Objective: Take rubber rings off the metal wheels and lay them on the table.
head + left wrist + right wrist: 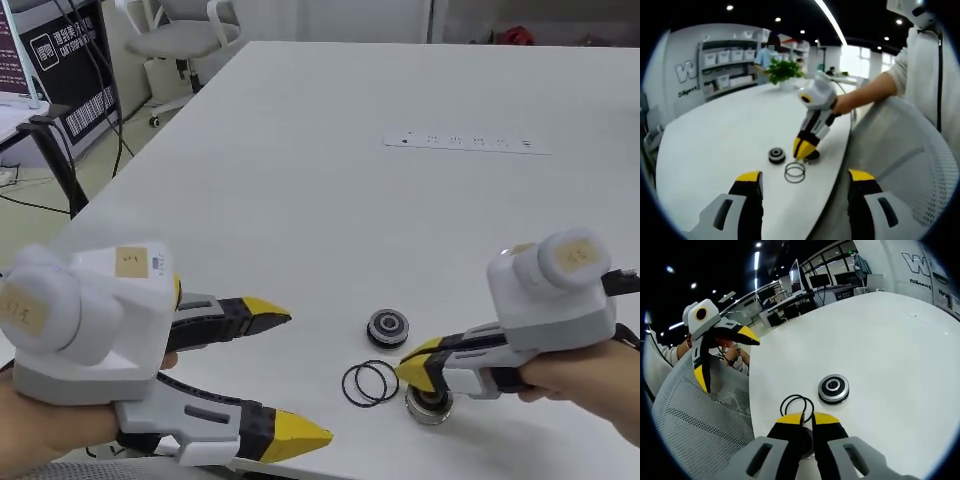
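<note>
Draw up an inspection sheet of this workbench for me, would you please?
Surface: white table, smooth.
Job's things: one metal wheel standing free; second wheel under the right gripper; two black rubber rings lying overlapped beside both.
Clutter: power strip farther back.
Grippers: left gripper open, off the work; right gripper jaws nearly closed over the second wheel, grip unclear.
Cables: black cables beyond the table's left edge.
Surroundings: office chair, printed sign.
</note>
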Motion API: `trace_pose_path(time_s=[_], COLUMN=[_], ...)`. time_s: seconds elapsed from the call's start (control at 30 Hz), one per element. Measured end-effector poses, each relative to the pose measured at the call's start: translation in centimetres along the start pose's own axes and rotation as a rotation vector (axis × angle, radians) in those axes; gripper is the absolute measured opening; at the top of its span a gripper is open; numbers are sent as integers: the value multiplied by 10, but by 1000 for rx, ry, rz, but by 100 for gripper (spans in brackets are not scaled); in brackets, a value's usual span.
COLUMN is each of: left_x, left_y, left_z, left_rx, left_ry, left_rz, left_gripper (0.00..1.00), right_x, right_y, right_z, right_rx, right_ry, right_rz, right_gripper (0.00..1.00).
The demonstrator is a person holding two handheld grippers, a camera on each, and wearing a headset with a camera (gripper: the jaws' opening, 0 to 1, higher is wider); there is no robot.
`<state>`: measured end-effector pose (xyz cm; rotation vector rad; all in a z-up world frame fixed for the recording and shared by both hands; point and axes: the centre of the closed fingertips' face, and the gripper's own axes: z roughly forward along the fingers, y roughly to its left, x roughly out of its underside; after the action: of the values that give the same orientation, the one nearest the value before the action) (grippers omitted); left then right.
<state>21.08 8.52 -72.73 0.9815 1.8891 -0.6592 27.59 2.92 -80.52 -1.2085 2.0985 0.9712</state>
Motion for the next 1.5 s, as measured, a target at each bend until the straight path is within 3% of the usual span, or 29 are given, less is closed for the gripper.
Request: trace_pose_path(time_s=[0.7,1.0,1.23,1.5], left_x=[3,2,-7,-19], left_y=[-3,-3,0,1], left_z=[0,0,-3,-5], left_rx=[6,5,-1,9], left_ry=[13,10,-42,-58], left_rz=[2,-3,-29,-13], left_gripper=[69,68,69,71], right_x=[-24,-37,-41,-45], right_y=[-8,-14,-17,-21], right_z=[-21,-33,-44,-59], right_rx=[60,74,73,68], right_ry=[-78,-140,-164,-193], right_rz=[-66,-88,-137,-142], right_gripper=[8,11,17,22])
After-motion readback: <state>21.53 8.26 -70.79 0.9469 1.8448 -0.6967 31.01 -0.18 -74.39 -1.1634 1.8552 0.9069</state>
